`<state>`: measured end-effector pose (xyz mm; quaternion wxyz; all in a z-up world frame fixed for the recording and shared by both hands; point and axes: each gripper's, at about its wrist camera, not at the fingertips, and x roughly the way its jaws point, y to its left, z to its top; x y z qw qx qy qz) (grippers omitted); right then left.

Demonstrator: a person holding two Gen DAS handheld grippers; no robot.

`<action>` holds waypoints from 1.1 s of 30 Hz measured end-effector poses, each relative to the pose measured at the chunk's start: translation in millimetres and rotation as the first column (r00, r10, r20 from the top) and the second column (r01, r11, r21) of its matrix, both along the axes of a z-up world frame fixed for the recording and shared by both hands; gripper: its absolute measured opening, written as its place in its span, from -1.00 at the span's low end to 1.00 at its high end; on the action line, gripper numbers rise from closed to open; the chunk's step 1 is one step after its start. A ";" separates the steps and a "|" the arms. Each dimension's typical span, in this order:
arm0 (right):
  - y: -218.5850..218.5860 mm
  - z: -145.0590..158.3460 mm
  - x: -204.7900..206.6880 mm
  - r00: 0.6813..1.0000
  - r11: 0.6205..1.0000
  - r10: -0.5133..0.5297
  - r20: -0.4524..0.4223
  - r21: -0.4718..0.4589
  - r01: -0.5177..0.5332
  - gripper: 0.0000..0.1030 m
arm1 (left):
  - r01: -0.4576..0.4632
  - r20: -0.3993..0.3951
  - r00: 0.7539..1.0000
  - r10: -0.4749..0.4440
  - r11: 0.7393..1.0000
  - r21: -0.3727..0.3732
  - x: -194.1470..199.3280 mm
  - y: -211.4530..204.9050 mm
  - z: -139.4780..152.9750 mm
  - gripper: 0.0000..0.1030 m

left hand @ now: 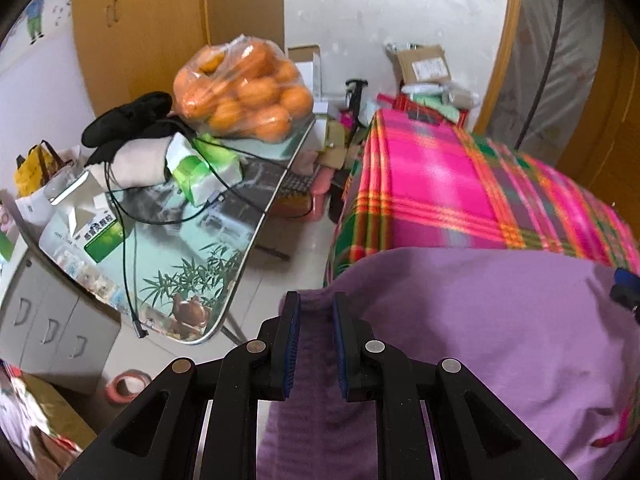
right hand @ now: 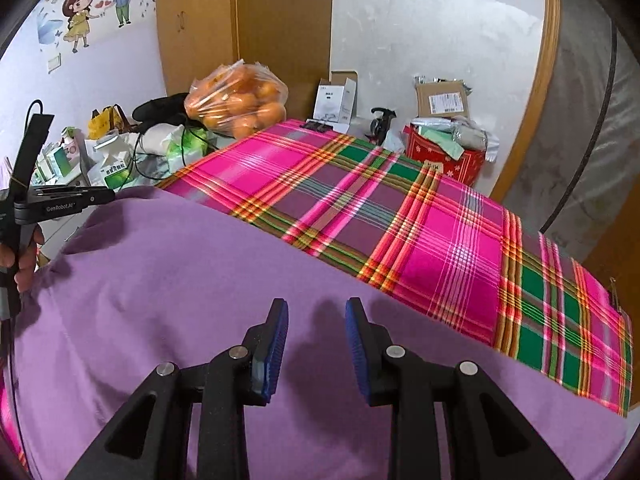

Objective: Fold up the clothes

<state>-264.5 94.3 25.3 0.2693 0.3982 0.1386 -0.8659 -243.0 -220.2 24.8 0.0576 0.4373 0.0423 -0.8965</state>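
Note:
A purple garment (right hand: 180,280) lies spread on a table covered with a pink, green and orange plaid cloth (right hand: 400,208). My left gripper (left hand: 316,304) is at the garment's left edge, where the ribbed hem (left hand: 316,380) hangs off the table; its jaws are slightly apart with the hem between them, not pinched. My right gripper (right hand: 316,308) hovers open over the garment's near middle, holding nothing. The left gripper also shows at the far left of the right wrist view (right hand: 108,195). The garment in the left wrist view (left hand: 500,320) fills the lower right.
Left of the plaid table stands a glass-topped side table (left hand: 224,256) with a bag of oranges (left hand: 244,92), tissue packs (left hand: 204,168), black cables and clothes. Boxes (right hand: 440,100) and a red bin (right hand: 444,160) sit beyond the table's far edge. A tape roll (left hand: 124,388) lies on the floor.

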 end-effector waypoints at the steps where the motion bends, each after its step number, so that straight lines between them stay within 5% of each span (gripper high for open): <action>1: 1.0 -3.0 -3.4 1.000 1.000 -0.002 0.008 0.003 0.002 -0.41 | 0.007 -0.001 1.000 -0.007 1.000 -0.014 -2.1 1.3 -1.8 -0.69; 7: 5.6 -27.0 -25.7 0.997 0.999 -0.022 0.070 0.039 0.019 -0.41 | 0.039 0.009 0.999 -0.038 0.987 -0.154 -16.7 15.1 -6.4 -0.69; 12: 7.9 -28.6 -38.6 0.999 0.999 -0.033 0.039 0.042 0.032 -0.29 | -0.015 0.066 0.997 0.030 0.976 -0.215 -37.2 11.3 -20.4 -0.74; 17: 26.3 -19.5 -45.0 0.991 0.991 -0.133 0.025 0.038 0.132 -0.21 | -0.057 0.011 0.998 0.060 0.984 -0.166 -17.4 3.0 1.1 -0.73; 23: 66.6 5.8 8.8 0.995 0.995 -0.092 0.022 -0.045 0.093 -0.21 | 0.025 -0.107 0.994 -0.034 0.996 -0.082 51.7 28.2 46.4 -0.73; 33: 97.1 42.9 145.6 1.000 0.993 0.008 0.013 -0.120 -0.006 -0.21 | 0.089 -0.121 0.988 -0.097 0.993 -0.071 176.2 41.4 47.9 -0.73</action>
